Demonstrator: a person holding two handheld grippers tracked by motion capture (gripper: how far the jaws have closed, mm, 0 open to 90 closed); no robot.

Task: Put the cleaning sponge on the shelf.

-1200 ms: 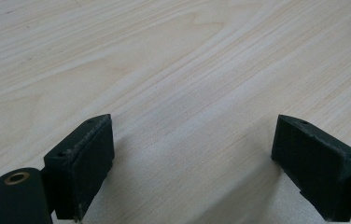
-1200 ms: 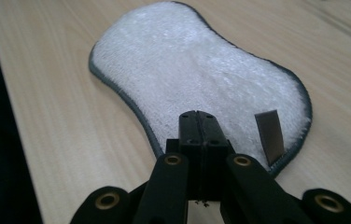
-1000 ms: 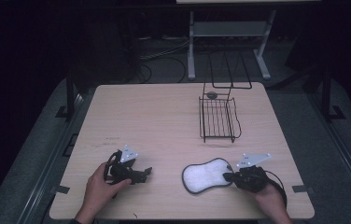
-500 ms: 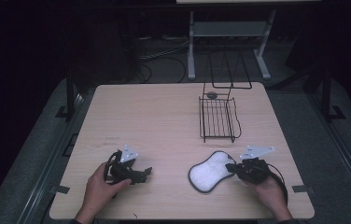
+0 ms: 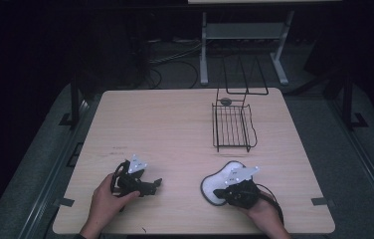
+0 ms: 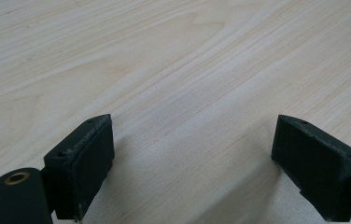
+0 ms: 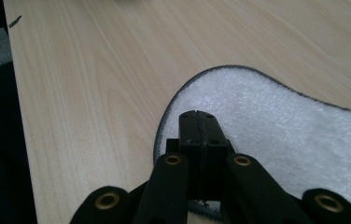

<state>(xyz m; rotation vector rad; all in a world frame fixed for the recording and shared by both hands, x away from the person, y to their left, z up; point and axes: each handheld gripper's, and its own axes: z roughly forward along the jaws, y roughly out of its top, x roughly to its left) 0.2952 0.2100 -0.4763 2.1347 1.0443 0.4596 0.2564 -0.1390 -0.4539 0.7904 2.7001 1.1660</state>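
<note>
Right gripper (image 5: 221,193) sits at the near right of the surface (image 5: 175,129), fingers pressed together over the near edge of the white fleecy pad (image 5: 214,183); whether they pinch its rim I cannot tell. The pad lies flat, just near of the black wire basket (image 5: 232,127). Over at the near left, the left gripper (image 5: 156,183) rests low, fingers spread wide with bare wood between them
</note>
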